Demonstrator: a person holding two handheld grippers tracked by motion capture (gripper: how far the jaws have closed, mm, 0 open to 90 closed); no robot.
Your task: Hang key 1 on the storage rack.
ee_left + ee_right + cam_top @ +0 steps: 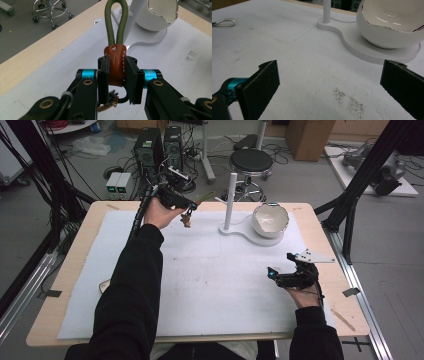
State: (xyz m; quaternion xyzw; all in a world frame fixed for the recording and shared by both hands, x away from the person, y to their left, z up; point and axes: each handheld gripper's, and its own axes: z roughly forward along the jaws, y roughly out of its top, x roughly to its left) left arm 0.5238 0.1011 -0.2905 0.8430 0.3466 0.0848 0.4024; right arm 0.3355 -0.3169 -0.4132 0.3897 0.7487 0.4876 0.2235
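My left gripper (189, 213) is raised over the far left part of the white mat (210, 280), a little left of the white post (230, 195). It is shut on the brown leather tab (115, 62) of a key strap. The strap's olive-green cord loop (116, 22) sticks out past the jaws, and small metal bits hang below them. In the high view the strap (186, 221) dangles under the gripper. My right gripper (280, 264) rests low on the mat at the right. Its jaws stand wide open with nothing between them (329, 82).
A white stand with a curved base (240, 232) carries the post and a white egg-shaped bowl (270, 219) at the far centre-right. A small white loop (225, 22) lies on the mat. A small object (105, 285) sits at the mat's left edge. A stool (251, 162) stands beyond the table.
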